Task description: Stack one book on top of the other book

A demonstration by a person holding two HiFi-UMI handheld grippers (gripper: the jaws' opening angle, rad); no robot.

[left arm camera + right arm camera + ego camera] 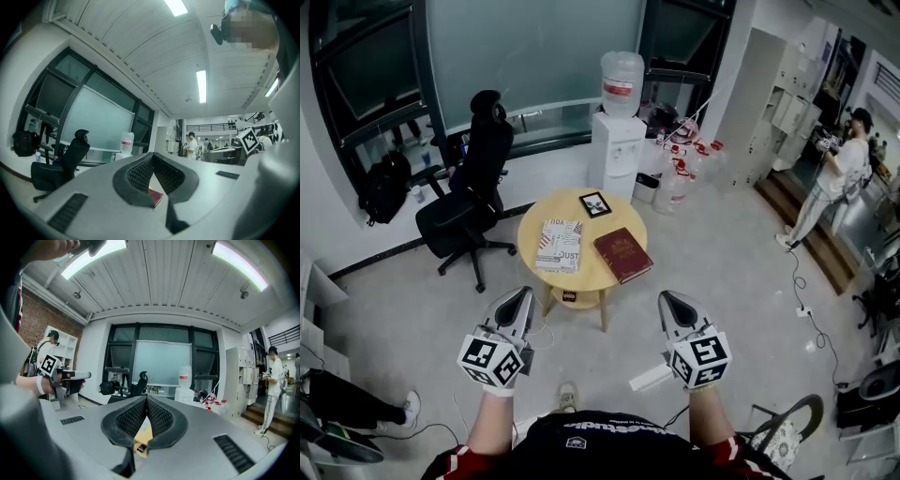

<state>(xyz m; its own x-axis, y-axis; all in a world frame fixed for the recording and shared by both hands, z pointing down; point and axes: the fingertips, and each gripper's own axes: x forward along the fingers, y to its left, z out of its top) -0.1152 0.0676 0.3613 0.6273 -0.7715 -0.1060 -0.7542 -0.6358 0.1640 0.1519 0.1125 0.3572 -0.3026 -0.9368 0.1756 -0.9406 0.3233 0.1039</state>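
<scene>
Two books lie side by side on a round wooden table [531, 232]: a white patterned book [558, 245] on the left and a dark red book [623, 254] on the right. Both grippers hover short of the table, over the floor, apart from the books. My left gripper [523, 294] is shut with nothing in it, and so is my right gripper [669, 300]. In the left gripper view a corner of the red book [155, 197] shows below the closed pads [140, 172]. In the right gripper view the table [144, 432] shows below the closed pads [132, 418].
A small black-framed picture [595, 203] lies at the table's far edge. A black office chair [473, 192] stands left of the table, a water dispenser [617, 131] and several water jugs [680, 173] behind it. A person [832, 178] stands far right. Cables and a white power strip [651, 377] lie on the floor.
</scene>
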